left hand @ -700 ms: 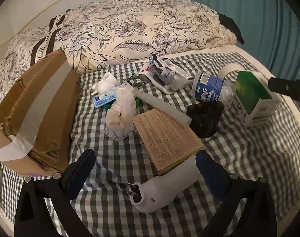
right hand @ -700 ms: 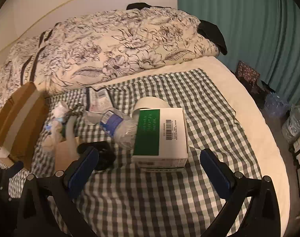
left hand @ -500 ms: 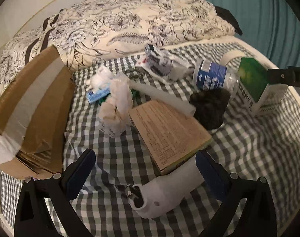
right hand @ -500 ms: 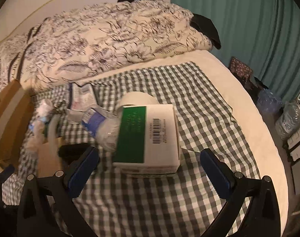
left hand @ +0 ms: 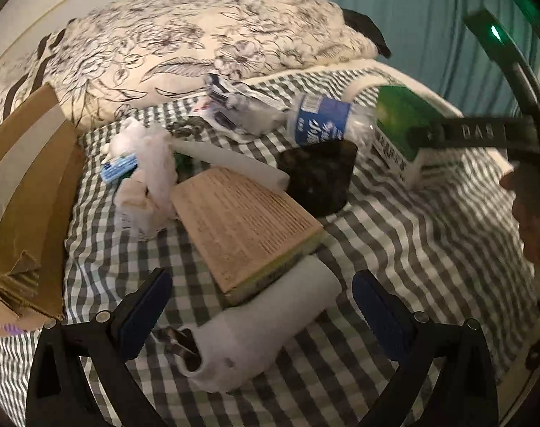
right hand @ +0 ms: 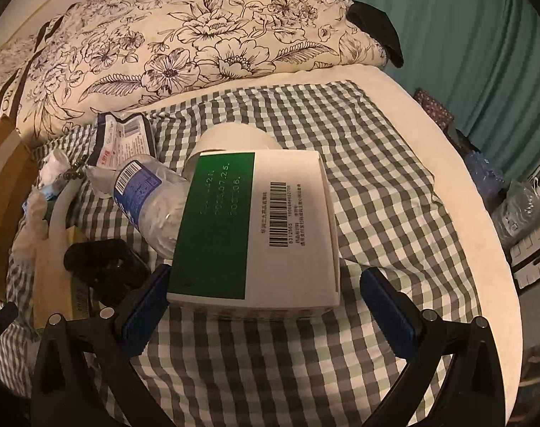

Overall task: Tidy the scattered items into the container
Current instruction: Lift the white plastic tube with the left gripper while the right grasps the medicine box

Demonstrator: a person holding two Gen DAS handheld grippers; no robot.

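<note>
Scattered items lie on a checked cloth on a bed. My left gripper [left hand: 261, 315] is open, its blue pads on either side of a white tube-shaped device [left hand: 255, 334] that lies under the near edge of a tan book [left hand: 245, 227]. My right gripper [right hand: 266, 311] is open, and the near end of a green-and-white box [right hand: 255, 227] lies between its pads. The box also shows in the left wrist view [left hand: 408, 131]. A crushed water bottle [right hand: 147, 199] leans against the box. A cardboard box [left hand: 24, 192] stands at the left.
A black pouch [left hand: 319, 176], a white stick [left hand: 231, 163], crumpled tissue [left hand: 152, 174], a blue packet [left hand: 118, 170] and a foil wrapper [left hand: 241, 110] lie behind the book. A tape roll [right hand: 231, 140] sits behind the green box. A floral duvet [right hand: 184, 35] fills the back.
Both grippers have moved forward and down. The white device now lies between the left pads, and the green box has come between the right pads. The right gripper now shows in the left view.
</note>
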